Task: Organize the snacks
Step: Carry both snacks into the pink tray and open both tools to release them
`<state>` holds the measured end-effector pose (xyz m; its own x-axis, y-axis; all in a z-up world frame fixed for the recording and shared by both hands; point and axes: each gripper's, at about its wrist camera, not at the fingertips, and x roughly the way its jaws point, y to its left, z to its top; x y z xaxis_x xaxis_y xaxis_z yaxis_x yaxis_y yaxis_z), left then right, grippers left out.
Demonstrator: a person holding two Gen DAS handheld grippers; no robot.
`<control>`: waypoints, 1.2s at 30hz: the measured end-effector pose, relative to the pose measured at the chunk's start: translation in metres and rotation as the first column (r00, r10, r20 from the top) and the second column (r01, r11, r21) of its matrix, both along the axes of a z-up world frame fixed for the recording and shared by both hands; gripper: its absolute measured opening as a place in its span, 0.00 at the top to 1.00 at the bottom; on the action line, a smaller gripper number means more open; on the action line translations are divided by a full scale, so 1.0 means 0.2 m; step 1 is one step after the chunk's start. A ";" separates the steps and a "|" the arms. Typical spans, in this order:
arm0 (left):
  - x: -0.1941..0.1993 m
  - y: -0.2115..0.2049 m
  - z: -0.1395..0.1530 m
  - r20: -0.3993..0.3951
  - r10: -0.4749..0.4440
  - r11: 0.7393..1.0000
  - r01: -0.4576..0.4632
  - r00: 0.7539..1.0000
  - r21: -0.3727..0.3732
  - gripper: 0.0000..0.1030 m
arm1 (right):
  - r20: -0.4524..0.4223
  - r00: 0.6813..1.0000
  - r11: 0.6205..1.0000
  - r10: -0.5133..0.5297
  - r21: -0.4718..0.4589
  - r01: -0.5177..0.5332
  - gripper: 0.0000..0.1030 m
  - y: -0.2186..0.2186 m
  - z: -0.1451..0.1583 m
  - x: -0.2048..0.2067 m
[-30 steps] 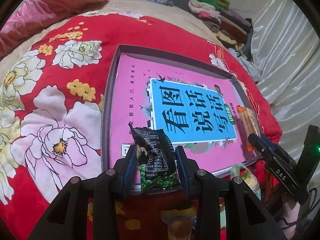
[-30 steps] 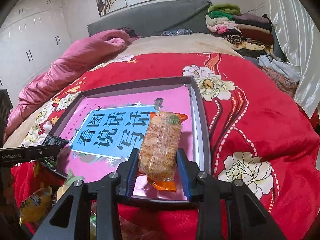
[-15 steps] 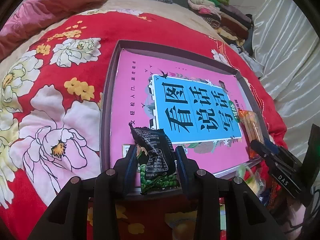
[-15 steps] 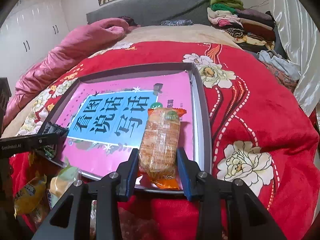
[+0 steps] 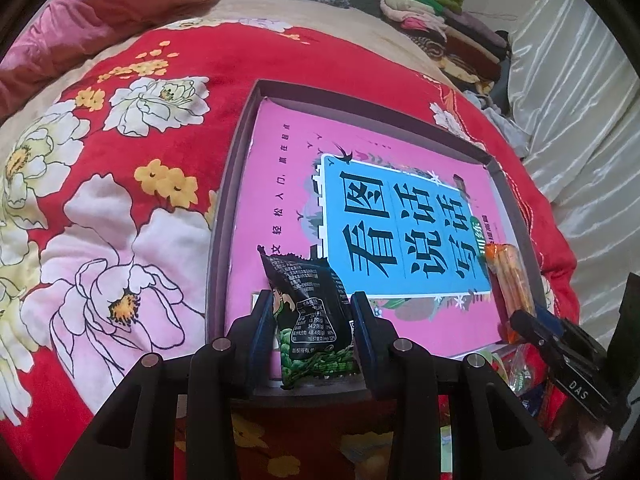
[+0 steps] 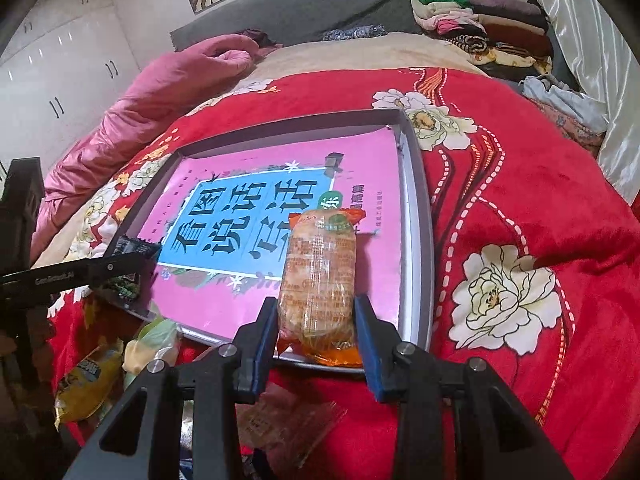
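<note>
L gripper [image 5: 312, 332] still pinching black snack pack [image 5: 310, 312], R gripper [image 6: 316, 324] still clamping orange pack [image 6: 318, 276], tray [image 6: 420, 216] nearer.

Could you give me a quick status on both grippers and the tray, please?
Left gripper shut on black-green packet. Right gripper shut on orange packet. Both over tray. Nothing blocking.

A black and green snack packet [image 5: 310, 312] with white print stands nearly upright, its serrated top edge up, over the near left part of a shallow grey tray [image 5: 224, 216]. An orange-ended clear packet of golden biscuits [image 6: 318, 280] lies lengthwise over the tray's near right corner. A pink book with a blue title panel [image 6: 256, 220] fills the tray's floor.
</note>
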<state>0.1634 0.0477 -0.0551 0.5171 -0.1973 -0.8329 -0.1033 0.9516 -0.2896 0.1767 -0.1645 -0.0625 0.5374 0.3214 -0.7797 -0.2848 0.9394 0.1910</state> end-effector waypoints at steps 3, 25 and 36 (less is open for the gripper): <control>-0.01 0.00 0.00 0.003 -0.004 1.000 0.004 1.000 0.004 0.61 | 0.011 1.000 1.000 -0.002 -0.004 0.002 0.63 0.01 0.01 -0.02; -0.09 0.00 0.04 0.003 -0.017 1.000 0.017 1.000 -0.022 0.60 | 0.050 0.998 0.998 -0.045 0.044 0.042 0.63 -0.04 0.06 -0.09; -0.12 -0.02 0.10 0.026 -0.028 0.999 0.029 0.999 -0.029 0.44 | 0.101 0.992 0.996 -0.072 0.056 0.067 0.55 -0.08 0.11 -0.13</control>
<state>0.1390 0.0433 -0.0356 0.5318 -0.2366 -0.8132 -0.0687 0.9450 -0.3198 0.1510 -0.1805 -0.0410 0.6363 0.3193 -0.7022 -0.2399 0.9471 0.2133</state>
